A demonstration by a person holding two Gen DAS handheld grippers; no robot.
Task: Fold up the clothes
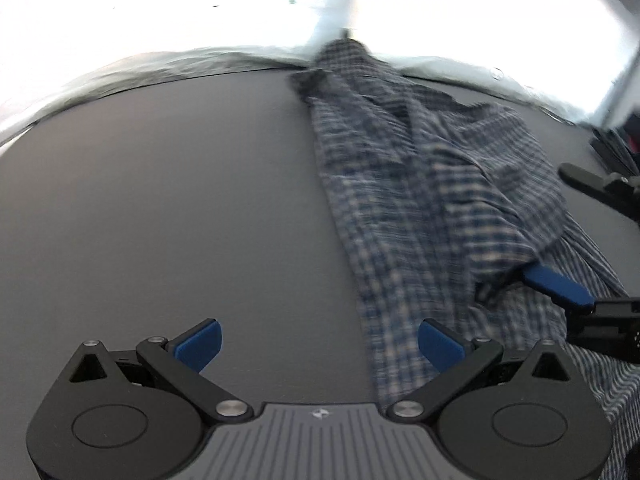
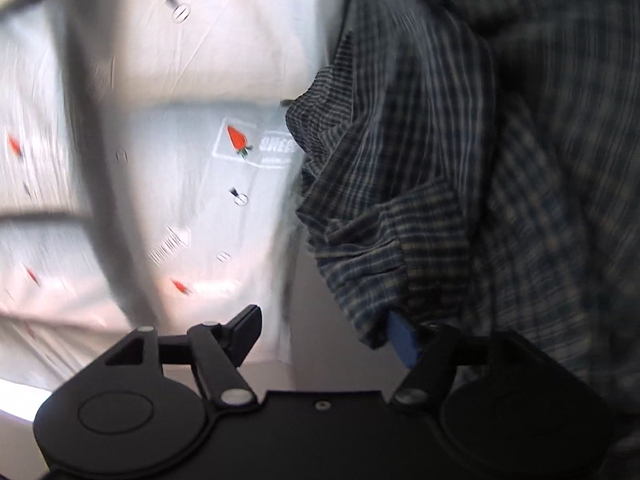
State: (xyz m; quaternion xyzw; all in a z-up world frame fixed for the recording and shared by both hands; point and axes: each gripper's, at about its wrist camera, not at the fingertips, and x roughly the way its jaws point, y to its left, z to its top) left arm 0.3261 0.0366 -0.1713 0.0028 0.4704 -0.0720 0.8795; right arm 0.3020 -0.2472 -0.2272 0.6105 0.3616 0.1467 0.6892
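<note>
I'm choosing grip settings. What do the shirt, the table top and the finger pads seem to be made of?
Shirt: thin woven fabric, probably cotton, blue-and-white check; it drapes and creases softly.
Table: smooth matte dark grey, likely laminate or coated board; even dull sheen, no grain.
Pads on the left gripper: matte blue, possibly rubber or soft plastic; I cannot tell which.

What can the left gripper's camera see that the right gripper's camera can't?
Only the left view shows the dark table, its own open left gripper, and the right gripper from the side, under a fold of cloth. Only the right view shows the strawberry print on the white sheet up close. Both show the checked shirt.
</note>
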